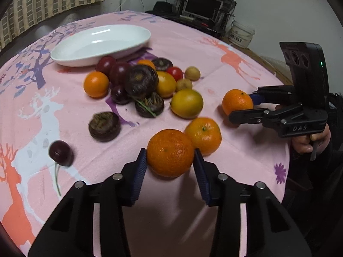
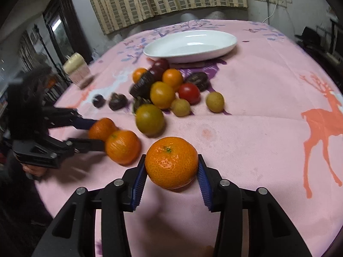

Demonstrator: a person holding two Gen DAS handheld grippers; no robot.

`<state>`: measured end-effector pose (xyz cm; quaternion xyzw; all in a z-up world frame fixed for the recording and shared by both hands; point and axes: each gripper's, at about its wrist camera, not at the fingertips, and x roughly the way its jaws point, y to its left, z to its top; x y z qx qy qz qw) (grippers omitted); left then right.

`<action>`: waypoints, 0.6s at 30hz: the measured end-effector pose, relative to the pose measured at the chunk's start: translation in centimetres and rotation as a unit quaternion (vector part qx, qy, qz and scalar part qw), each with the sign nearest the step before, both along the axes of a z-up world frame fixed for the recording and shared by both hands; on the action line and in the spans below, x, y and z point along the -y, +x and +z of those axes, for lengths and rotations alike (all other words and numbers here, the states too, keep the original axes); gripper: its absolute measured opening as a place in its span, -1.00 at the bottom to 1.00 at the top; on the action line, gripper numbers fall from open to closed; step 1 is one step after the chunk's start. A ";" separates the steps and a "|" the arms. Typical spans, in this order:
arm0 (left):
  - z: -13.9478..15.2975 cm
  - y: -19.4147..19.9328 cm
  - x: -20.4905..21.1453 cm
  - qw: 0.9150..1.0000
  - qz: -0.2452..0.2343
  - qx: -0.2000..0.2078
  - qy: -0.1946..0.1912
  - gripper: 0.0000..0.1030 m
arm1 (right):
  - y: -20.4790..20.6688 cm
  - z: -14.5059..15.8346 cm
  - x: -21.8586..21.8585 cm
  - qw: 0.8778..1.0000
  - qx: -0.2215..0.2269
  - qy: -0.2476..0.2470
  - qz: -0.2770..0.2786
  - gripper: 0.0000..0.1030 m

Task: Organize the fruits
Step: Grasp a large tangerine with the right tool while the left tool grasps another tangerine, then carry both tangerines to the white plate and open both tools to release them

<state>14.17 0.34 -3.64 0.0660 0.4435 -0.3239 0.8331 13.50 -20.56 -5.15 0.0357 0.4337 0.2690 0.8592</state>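
Two mandarins (image 1: 170, 152) (image 2: 172, 162) sit pinched, one in my left gripper (image 1: 170, 156), one in my right gripper (image 2: 172, 165); next, I judge, carry both to the far white dish (image 1: 100, 45).

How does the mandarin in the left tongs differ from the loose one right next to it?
The mandarin in the left tongs sits between the blue pads, apparently gripped; the loose mandarin beside it lies free on the pink tablecloth. The gripped one is deeper orange with rougher skin; the loose one is paler, smoother, and shows a green stem nub. Both are round, whole and unpeeled.
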 end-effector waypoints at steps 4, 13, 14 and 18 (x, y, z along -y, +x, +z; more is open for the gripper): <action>3.6 2.7 -0.9 0.997 0.051 0.040 -0.036 -0.17 | 4.6 3.4 -0.8 0.998 0.052 0.025 -0.012 -0.12; 4.6 17.4 -0.4 0.974 0.225 0.030 -0.011 -0.17 | 21.7 2.6 -5.4 0.993 0.061 -0.031 -0.097 -0.12; 4.5 18.4 -0.6 0.973 0.230 0.019 -0.010 -0.16 | 22.6 2.0 -5.6 0.993 0.050 -0.037 -0.098 -0.12; 3.6 21.4 0.3 0.972 0.235 0.011 0.025 -0.16 | 24.1 0.0 -6.2 0.994 0.015 -0.060 -0.093 -0.12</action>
